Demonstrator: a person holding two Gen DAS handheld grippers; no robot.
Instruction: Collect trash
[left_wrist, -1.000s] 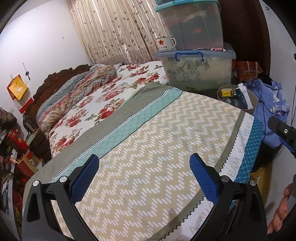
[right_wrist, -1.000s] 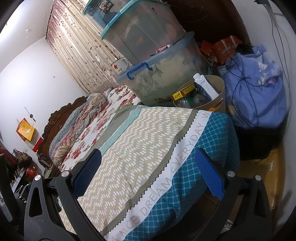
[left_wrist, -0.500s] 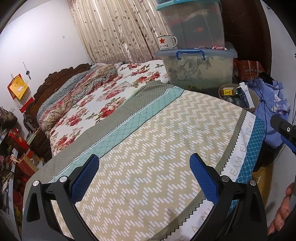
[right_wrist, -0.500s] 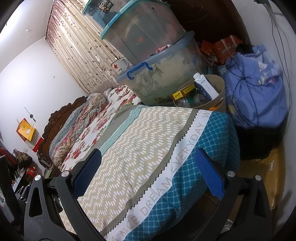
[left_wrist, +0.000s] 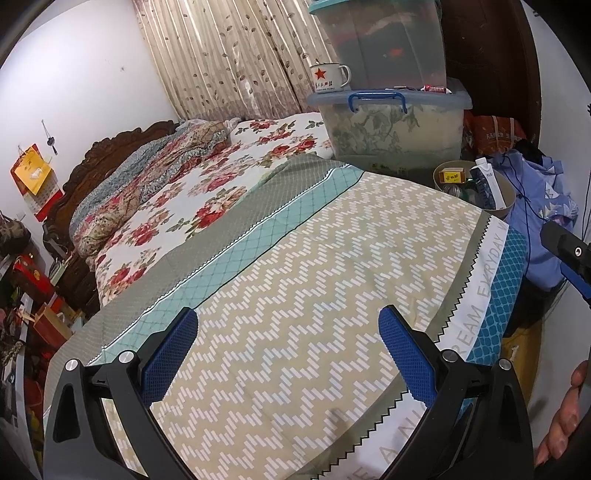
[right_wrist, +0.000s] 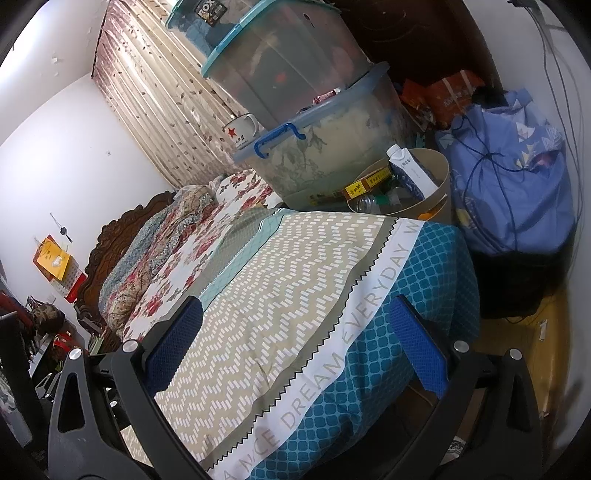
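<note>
with both grippers (left_wrist: 288, 354) (right_wrist: 295, 343) spread empty, we'd pinch the light, crushable carton (right_wrist: 412, 173) gently mid-body.

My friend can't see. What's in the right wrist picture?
An open, empty right hand-held gripper hovers over a zigzag-patterned beige bedspread. Past the bed's corner, a round tan waste bin holds a white-and-blue carton, beside stacked clear plastic storage boxes.

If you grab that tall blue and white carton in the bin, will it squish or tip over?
The carton looks like thin card, so a hard squeeze would probably dent it. It leans on the bin rim, tall and narrow, so a nudge may topple it. Being in with trash, it is likely empty and light.
</note>
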